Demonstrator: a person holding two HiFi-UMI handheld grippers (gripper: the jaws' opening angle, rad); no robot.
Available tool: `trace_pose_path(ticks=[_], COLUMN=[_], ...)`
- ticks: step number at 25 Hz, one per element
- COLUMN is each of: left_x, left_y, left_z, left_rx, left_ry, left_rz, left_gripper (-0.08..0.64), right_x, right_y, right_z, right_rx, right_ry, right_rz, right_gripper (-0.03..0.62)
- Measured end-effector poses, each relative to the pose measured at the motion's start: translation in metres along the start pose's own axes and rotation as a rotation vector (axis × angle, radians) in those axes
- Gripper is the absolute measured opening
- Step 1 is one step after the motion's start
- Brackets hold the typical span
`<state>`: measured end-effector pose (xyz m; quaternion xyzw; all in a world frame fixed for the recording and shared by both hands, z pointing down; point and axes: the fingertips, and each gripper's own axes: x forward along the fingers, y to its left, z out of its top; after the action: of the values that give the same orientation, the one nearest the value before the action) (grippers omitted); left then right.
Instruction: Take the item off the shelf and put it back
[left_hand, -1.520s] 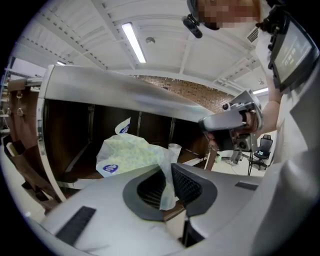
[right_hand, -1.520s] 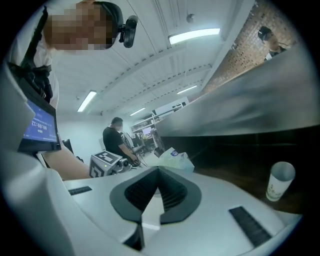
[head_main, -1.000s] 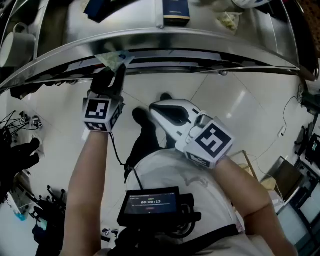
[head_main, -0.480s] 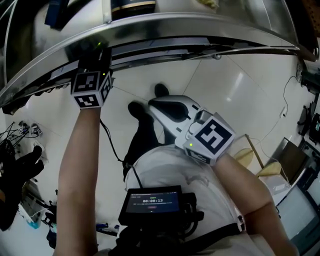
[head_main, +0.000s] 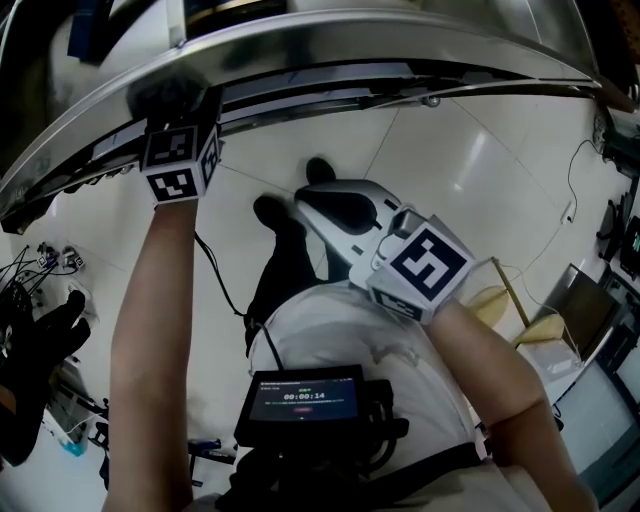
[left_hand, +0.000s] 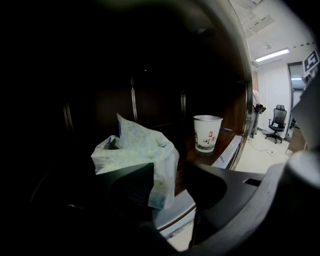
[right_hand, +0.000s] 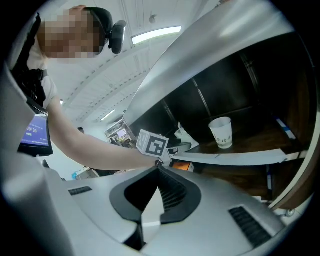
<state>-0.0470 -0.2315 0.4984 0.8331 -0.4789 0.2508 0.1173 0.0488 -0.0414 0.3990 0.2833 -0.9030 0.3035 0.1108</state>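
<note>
On the dark shelf (left_hand: 176, 209), lower left of centre in the left gripper view: one crumpled pale packet (left_hand: 136, 150), sitting just behind the metal front lip. One paper cup (left_hand: 207, 133) stands upright to its right, apart, with bare shelf between them. Left gripper (left_hand: 170, 174): jaws have just been opening and are now spread, packet between them, pads not pressing it. Right gripper (right_hand: 156, 175): jaws pressed together, nothing held, low and clear of the shelf edge.
</note>
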Motion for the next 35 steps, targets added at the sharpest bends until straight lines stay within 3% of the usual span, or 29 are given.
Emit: trace_pose_path(ticks=[11,17,23,35], left_x=[-0.023,-0.049,-0.094,-0.190], left_y=[0.010,0.002,-0.008,-0.017], left_z=[0.003,0.001,-0.008,0.014], left_rx=[-0.013,-0.028,-0.082,-0.092], left_ry=[-0.026,-0.041,-0.073,-0.140], left_rz=[0.065,0.045,0.063,0.022], left_gripper=[0.192,0.193,0.015,0.000], right_x=[0.002,0.004,0.009,0.025], right_y=[0.006,0.015,0.029,0.063], right_z=[0.003,0.007,0.012,0.043], right_rx=[-0.010,-0.029,-0.054,-0.137], right_ry=[-0.002,-0.010,-0.021,-0.075], right_rz=[0.022,0.041,0.064,0.137], right_gripper=[0.009,0.009,0.009,0.009])
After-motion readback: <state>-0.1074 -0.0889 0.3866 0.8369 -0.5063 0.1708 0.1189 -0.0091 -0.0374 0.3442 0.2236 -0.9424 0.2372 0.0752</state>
